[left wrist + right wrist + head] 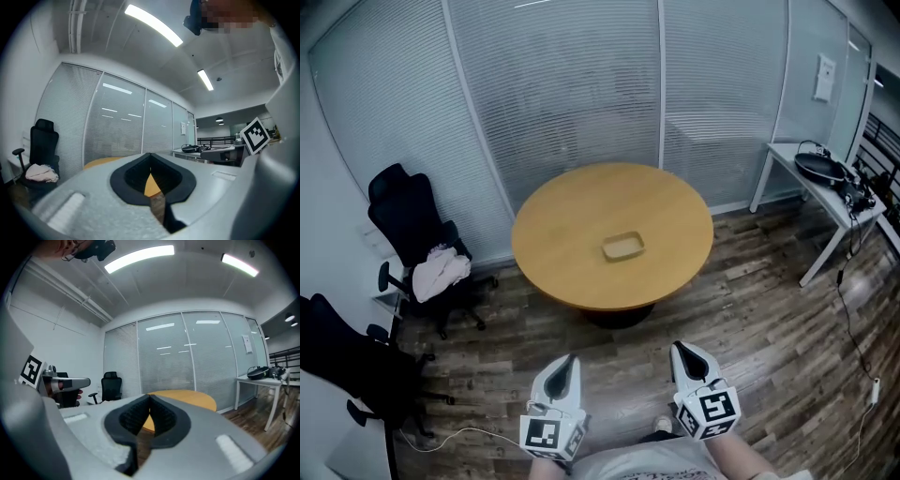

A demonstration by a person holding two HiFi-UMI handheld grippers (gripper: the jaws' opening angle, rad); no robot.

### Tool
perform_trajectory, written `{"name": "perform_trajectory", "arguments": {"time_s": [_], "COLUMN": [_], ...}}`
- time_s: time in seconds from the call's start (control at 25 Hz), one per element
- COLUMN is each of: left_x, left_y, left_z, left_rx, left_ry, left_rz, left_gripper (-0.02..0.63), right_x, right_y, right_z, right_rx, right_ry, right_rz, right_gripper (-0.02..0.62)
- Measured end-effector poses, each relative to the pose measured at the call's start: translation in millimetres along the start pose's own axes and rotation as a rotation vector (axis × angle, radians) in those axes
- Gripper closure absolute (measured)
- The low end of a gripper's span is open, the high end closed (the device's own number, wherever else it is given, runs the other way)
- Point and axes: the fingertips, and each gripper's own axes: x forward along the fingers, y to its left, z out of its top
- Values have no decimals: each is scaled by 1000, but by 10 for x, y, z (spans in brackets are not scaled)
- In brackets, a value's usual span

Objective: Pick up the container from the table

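Your grey-and-black left gripper (568, 366) and matching right gripper (681, 351) are side by side, pointing roughly level ahead. Both jaws closed, empty.

container (623, 247) lay on table (572, 281), near its middle | chair (417, 230) stood left of table | desk (825, 199) stood far right | left gripper (571, 360) and right gripper (679, 349) were side by side before table, apart from it

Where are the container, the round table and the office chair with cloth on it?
container (623, 247): head view, its middle.
round table (572, 220): head view, bare top left of the container.
office chair (405, 208): head view, its backrest.
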Motion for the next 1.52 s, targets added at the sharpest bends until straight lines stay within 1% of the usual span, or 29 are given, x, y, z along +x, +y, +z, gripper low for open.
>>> {"name": "perform_trajectory", "arguments": {"time_s": [0.12, 0.28, 0.44, 0.6, 0.72, 0.88, 1.12, 1.28, 1.4, 1.52], "left_x": [470, 992, 1383, 1661, 1863, 2270, 3132, 3642, 3929, 4172], "left_y": [-209, -487, -614, -522, -338, 11, 699, 1209, 1565, 1852], "left_z": [10, -15, -60, -63, -130, -251, -148, -88, -109, -190], "left_rx": [-12, -11, 6, 28, 13, 3, 3, 5, -4, -29], "left_ry": [-18, -22, 10, 19, 34, 45, 19, 31, 46, 64], "left_rz": [14, 21, 14, 28, 39, -2, -66, -105, -117, -112], "left_gripper": [600, 600, 600, 600, 600, 600, 600, 600, 600, 600], "right_x": [193, 409, 662, 936, 1195, 1667, 2595, 3279, 3720, 4065], "right_y": [-452, -966, -1215, -1346, -1412, -1456, -1475, -1547, -1565, -1588], "right_z": [84, 100, 112, 125, 92, 85, 216, 360, 409, 395], "right_rx": [-26, -23, 9, 0, -2, -7, -23, -2, 13, 20], "right_ry": [-2, 23, 51, 52, 64, 64, 50, 47, 49, 65], "right_rz": [21, 41, 63, 79, 77, 39, -19, -78, -103, -111], "right_gripper": [592, 592, 592, 592, 592, 592, 592, 592, 592, 592]}}
